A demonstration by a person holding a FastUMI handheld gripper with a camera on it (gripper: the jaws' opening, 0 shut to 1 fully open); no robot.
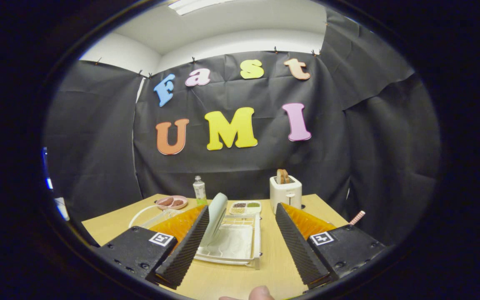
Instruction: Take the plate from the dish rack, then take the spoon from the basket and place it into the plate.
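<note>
The gripper [242,212] has its fingers [188,246] spread wide and holding nothing, low over the wooden desk [231,279], with the white dish rack [233,243] lying between them. The pale plate [215,216] stands on edge in the rack — right against the inner face of the left finger, though whether it touches is unclear. Beyond the fingers stand a toaster [285,192], a bottle [199,190], a pink dish [172,202] and a small divided tray [246,207] — a fingertip [261,293] shows just behind.

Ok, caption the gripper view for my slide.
Open tool approaches the rack, its plate upright by one finger, not gripped; toaster and bottle stand beyond.
</note>
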